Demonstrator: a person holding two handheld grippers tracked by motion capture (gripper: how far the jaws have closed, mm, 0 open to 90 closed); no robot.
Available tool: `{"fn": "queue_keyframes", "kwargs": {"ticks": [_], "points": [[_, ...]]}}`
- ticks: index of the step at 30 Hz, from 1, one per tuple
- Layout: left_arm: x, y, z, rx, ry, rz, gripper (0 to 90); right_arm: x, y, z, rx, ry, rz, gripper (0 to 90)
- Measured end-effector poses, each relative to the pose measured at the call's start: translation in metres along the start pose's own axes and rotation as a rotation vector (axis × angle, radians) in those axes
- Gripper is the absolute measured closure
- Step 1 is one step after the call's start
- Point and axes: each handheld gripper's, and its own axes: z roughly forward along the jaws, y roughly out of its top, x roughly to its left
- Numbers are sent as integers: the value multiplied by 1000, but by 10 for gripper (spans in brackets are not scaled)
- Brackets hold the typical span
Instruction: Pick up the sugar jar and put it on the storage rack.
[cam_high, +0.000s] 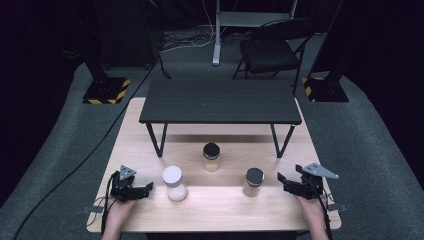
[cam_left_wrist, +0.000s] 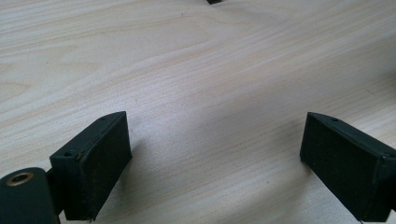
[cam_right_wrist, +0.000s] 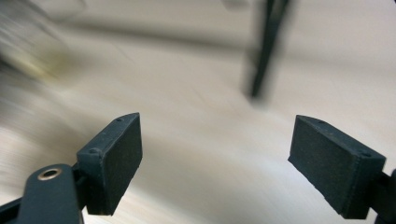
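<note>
Three jars stand on the light wooden table (cam_high: 220, 205). A white-lidded jar (cam_high: 174, 183) is at the front left, a black-lidded jar (cam_high: 211, 157) at the middle, and another black-lidded jar (cam_high: 253, 182) at the front right. My left gripper (cam_high: 148, 188) rests low by the table's left edge, just left of the white-lidded jar, open with only bare wood (cam_left_wrist: 210, 93) between its jaws. My right gripper (cam_high: 281, 180) is held near the right edge, right of the front right jar, open and empty (cam_right_wrist: 215, 163). That view is blurred.
A low black shelf (cam_high: 220, 102) on thin legs stands across the back of the table; one leg (cam_right_wrist: 266, 51) appears in the right gripper view. Beyond the table are a folding chair (cam_high: 272, 47), stand bases with hazard stripes (cam_high: 106, 91) and floor cables.
</note>
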Motion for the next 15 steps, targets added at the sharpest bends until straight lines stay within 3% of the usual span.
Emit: {"fn": "queue_keyframes", "kwargs": {"ticks": [3,5,9,15], "points": [[0,0,0,1,2,-2,78,-8,-9,16,132,-86,-6,159],[0,0,0,1,3,-3,78,-10,-12,21,162,-83,26,152],[0,0,0,1,4,-4,77,-8,-13,23,167,-109,-3,148],[0,-1,-1,0,4,-5,76,-6,-13,23,170,-109,-7,136]]}}
